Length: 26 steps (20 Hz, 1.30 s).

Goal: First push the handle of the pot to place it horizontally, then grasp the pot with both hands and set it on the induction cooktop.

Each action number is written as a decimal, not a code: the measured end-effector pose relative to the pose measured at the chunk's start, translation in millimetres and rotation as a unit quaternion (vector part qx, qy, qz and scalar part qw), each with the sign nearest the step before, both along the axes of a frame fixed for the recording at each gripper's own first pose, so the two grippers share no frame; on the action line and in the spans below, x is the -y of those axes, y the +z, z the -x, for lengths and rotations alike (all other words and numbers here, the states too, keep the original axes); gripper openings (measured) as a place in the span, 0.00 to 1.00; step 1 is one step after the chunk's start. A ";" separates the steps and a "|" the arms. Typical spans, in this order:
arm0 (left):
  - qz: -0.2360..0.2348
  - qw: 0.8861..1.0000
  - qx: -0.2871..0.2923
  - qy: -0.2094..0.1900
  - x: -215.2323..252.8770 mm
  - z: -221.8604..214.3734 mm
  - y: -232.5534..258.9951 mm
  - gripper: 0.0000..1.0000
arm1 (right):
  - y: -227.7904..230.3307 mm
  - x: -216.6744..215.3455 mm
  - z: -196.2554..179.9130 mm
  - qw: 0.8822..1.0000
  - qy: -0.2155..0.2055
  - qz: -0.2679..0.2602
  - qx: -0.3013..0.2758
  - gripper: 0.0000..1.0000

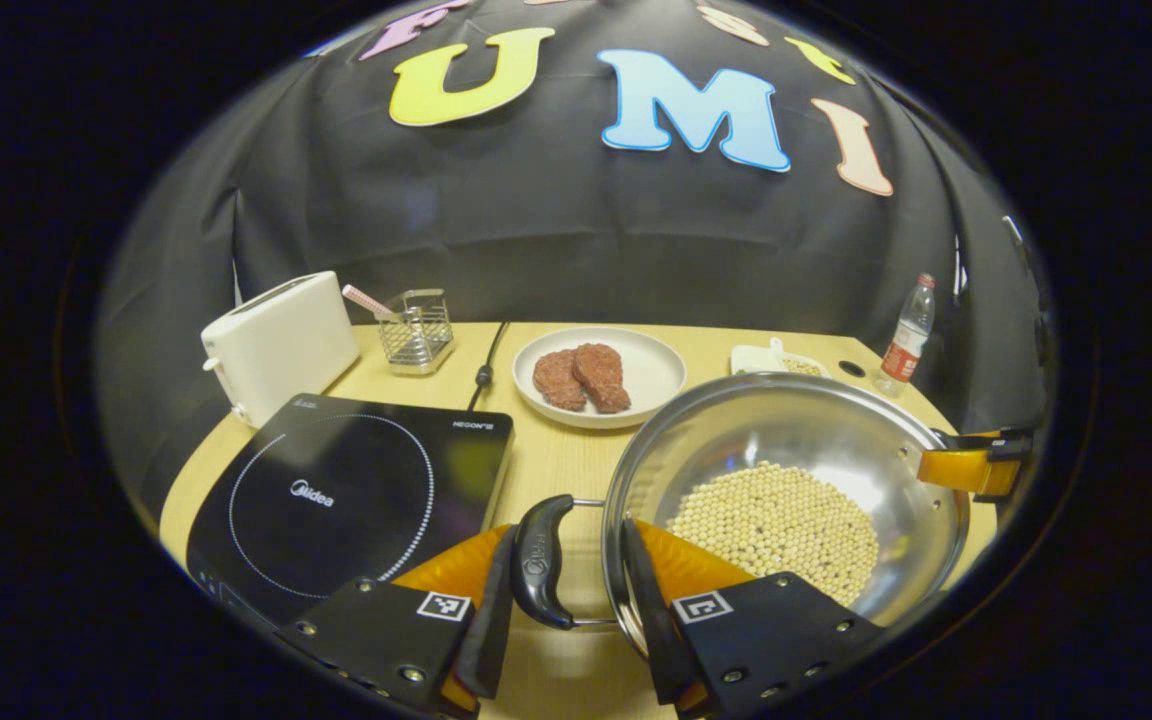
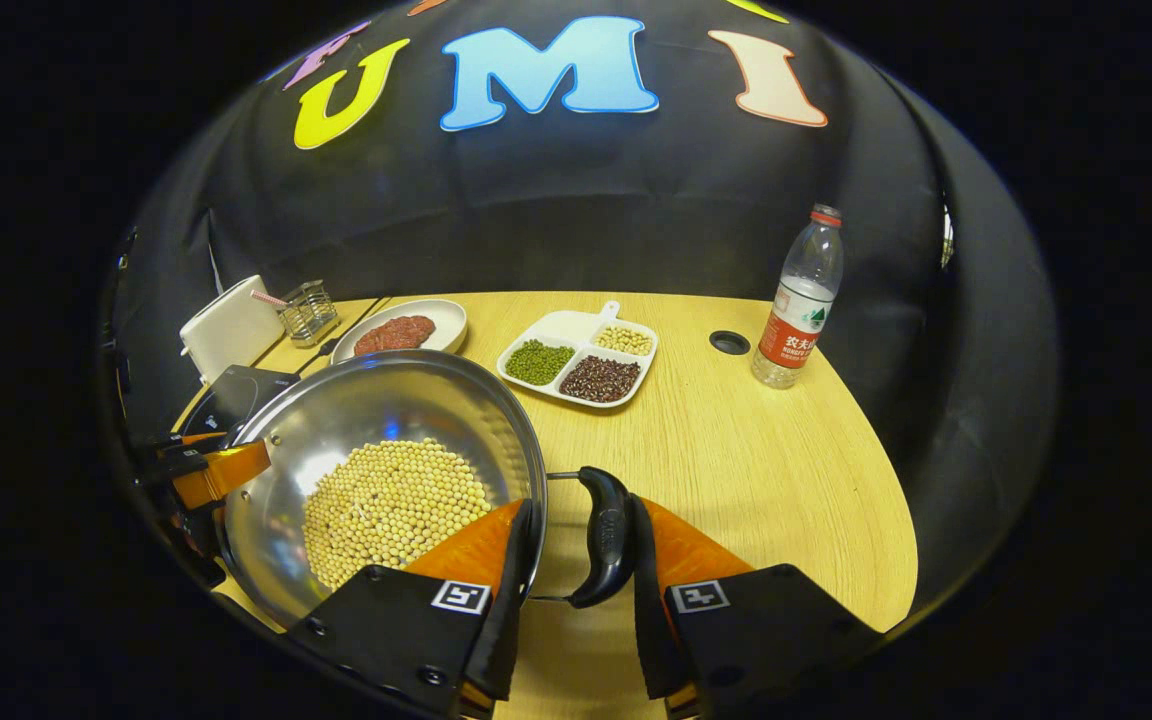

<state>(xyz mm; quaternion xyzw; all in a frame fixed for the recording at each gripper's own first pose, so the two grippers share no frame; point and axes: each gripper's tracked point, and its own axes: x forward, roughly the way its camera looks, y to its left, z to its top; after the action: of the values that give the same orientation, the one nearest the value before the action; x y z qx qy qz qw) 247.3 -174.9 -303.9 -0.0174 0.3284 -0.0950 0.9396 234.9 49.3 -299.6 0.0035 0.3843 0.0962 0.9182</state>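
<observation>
A steel pot point(image 1: 786, 430) holding soybeans point(image 1: 776, 525) sits to the right of the black induction cooktop point(image 1: 336, 490); whether it rests on the table or is lifted I cannot tell. My left gripper point(image 1: 568, 530) is shut on the pot, one finger outside the black left handle point(image 1: 541, 570) and the other inside the rim. In the right gripper view the pot point(image 2: 366, 410) lies at the left, and my right gripper point(image 2: 581, 505) clamps its right handle point(image 2: 604, 535) and rim the same way. Both handles lie horizontal. Each view shows the other gripper point(image 1: 976, 465) point(image 2: 206, 470) across the pot.
A white toaster point(image 1: 276, 345) and a wire rack point(image 1: 418, 330) stand behind the cooktop. A plate with meat patties point(image 1: 599, 375) and a divided tray of beans point(image 2: 576, 365) lie behind the pot. A water bottle point(image 2: 798, 300) stands at the back right.
</observation>
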 end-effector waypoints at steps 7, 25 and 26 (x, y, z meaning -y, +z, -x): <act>-0.002 1.000 0.018 -0.012 -42.4 -6.6 25.8 0.58 | 27.9 -37.0 14.4 1.000 -0.017 -0.009 0.010 0.48; -0.007 1.000 0.028 -0.007 -188.3 -34.1 33.8 0.58 | 56.9 -174.1 29.1 0.999 -0.016 -0.024 0.015 0.48; -0.008 1.000 0.028 -0.007 -196.7 -37.2 31.5 0.58 | 57.2 -180.7 30.4 0.999 -0.016 -0.025 0.015 0.48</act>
<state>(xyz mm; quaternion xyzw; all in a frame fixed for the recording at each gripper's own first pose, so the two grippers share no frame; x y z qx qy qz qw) 284.5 21.8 -272.4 -0.0048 0.3030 -0.0999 0.9477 204.5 230.0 -242.4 0.0315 0.3681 0.0911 0.9248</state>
